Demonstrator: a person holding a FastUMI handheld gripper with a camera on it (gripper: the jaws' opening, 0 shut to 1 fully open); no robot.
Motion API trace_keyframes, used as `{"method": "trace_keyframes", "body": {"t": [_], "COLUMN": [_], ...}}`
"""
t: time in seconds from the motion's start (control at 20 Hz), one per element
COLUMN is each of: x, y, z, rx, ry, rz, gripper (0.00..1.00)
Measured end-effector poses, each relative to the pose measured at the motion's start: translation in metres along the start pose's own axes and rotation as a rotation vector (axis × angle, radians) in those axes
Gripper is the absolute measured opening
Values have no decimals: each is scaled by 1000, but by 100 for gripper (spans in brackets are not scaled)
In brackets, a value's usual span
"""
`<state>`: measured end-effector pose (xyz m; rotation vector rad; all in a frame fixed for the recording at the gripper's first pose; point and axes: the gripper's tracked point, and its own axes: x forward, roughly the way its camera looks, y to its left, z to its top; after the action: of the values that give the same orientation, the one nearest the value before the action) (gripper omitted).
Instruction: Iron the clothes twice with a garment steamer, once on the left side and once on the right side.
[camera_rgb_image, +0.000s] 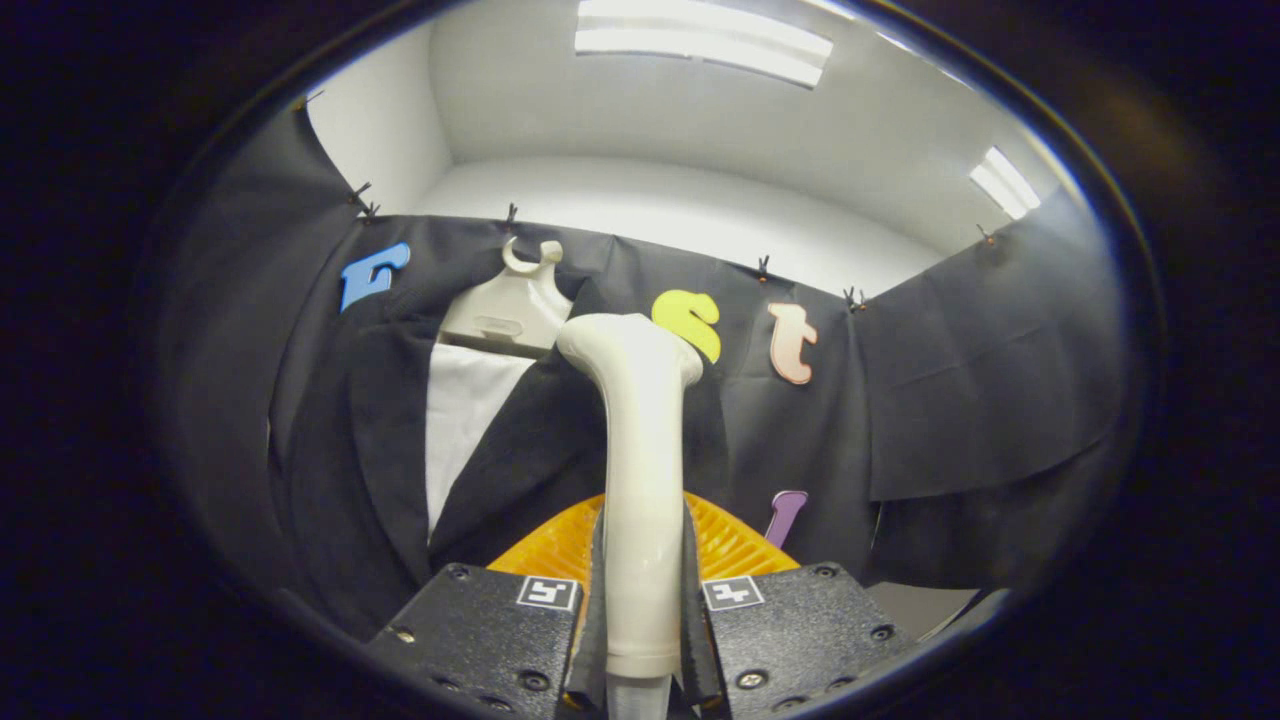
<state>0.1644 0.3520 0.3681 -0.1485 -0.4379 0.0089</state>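
Gripper view has the gripper (642, 600) pinching the handle of a cream-white plastic garment steamer (640, 470), both fingers pressed right up against it, one on each side. Steamer stands pretty much upright between the fingers, with its rounded head up top tipped a bit toward the left.

Beyond the steamer there's a black suit jacket (400, 440) hanging on a pale beige plastic hanger (515, 300), which sits against the booth's black cloth wall. Jacket is open at the front, so you can see a white shirt panel (462, 430) between the lapels. The steamer head sits just in front of the lapel nearest it, roughly level with the hanger's shoulders; can't tell if it's actually touching the fabric.

Low down behind the handle, just past the fingers, is an orange ribbed plastic thing (735, 545), fan-shaped.
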Motion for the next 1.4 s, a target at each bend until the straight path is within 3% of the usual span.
{"method": "trace_keyframes", "body": {"t": [0.2, 1.4], "x": [3, -96], "y": [3, 26], "z": [-18, -166], "rx": [8, -47], "ry": [36, 262], "rz": [-12, 64], "gripper": [32, 32]}}
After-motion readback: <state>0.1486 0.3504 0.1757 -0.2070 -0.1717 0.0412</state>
